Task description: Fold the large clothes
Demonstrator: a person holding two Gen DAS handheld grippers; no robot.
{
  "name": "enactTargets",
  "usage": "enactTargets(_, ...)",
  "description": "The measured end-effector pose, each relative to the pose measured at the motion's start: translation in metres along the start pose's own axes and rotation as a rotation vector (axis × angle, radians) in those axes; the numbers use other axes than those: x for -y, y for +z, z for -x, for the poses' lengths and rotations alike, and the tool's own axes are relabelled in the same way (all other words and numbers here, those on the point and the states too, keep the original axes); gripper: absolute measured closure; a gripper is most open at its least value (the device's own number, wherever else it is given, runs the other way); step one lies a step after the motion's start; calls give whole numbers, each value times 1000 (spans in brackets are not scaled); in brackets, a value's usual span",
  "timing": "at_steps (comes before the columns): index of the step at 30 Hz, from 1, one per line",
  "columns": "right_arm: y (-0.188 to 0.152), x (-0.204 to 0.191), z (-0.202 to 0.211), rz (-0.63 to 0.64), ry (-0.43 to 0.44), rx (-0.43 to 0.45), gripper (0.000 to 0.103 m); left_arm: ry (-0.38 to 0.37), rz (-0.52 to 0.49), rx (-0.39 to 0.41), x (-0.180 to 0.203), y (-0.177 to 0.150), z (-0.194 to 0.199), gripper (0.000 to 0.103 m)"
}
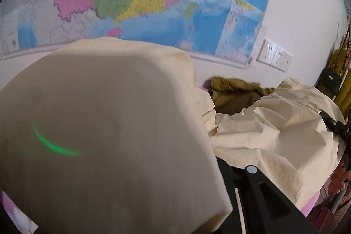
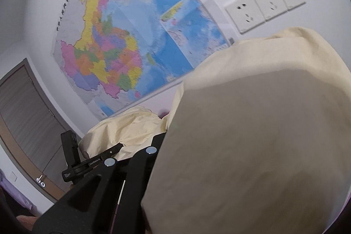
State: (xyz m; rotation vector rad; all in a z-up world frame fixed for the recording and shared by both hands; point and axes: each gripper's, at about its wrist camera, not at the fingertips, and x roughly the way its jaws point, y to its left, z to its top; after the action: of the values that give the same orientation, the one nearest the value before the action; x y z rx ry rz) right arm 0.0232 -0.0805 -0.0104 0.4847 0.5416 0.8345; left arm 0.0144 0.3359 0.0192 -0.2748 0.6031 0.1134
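One label (image 2: 94,162), seemingly "GenRobot.AI"

There was 1 cream garment (image 1: 274,124) and 1 olive-brown garment (image 1: 237,91) — 2 pieces of clothing in all. 2 black grippers showed — the left gripper (image 2: 72,159) and the right gripper (image 1: 337,126). On the wall: 1 map (image 2: 131,36) and 3 socket plates (image 2: 265,6).

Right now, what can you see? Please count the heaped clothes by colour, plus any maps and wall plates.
Cream garment: 1, apparently one large piece
Mustard-brown garment: 1
Wall map: 1
Wall plates: 3
Total: 6
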Motion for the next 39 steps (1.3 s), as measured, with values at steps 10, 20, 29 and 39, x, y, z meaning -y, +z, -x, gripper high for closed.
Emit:
enactTargets(10, 35, -51, -55, 79, 117, -15, 94, 121, 13, 109, -45, 55, 37, 88)
enactTargets(20, 65, -112, -162, 152, 232, -76, 94, 320, 66, 185, -126, 105, 65, 87)
enactTargets(29, 44, -161, -263, 195, 299, -175, 95, 494, 148, 219, -222, 131, 75, 87)
enactTargets(39, -26, -197, -345, 268, 280, -245, 95, 684, 258, 175, -325, 115, 36, 87)
